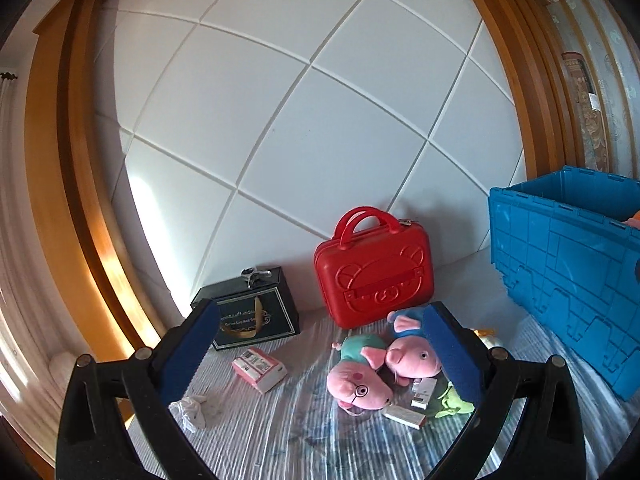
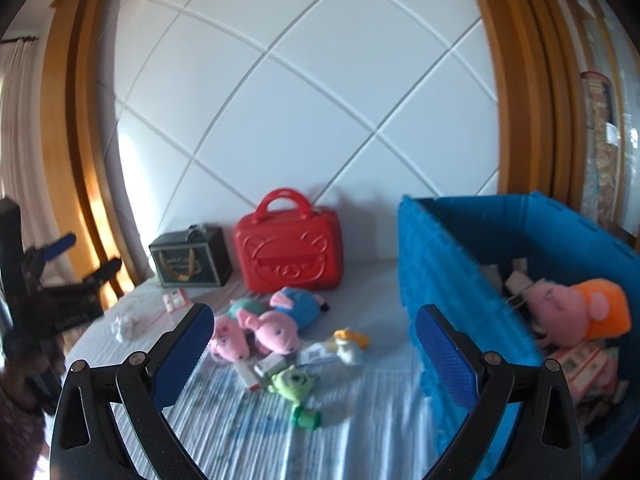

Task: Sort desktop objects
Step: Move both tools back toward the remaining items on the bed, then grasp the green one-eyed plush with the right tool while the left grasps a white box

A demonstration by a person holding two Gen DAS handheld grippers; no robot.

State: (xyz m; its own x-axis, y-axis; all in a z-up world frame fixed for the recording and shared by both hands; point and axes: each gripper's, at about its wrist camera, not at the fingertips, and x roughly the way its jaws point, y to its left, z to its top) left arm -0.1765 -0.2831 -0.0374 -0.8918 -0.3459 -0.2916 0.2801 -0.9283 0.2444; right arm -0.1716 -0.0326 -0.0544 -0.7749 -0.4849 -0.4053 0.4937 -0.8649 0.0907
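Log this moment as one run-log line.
left gripper: open, empty | right gripper: open, empty | pig plushes: on bed | blue crate: holds a pig plush

No text is readable. The black box (image 1: 256, 312), left of centre, bears gold lettering too blurred to read. The small pink packet (image 1: 259, 368) below it carries illegible print.

Both wrist views face the red case (image 1: 374, 276) closely.
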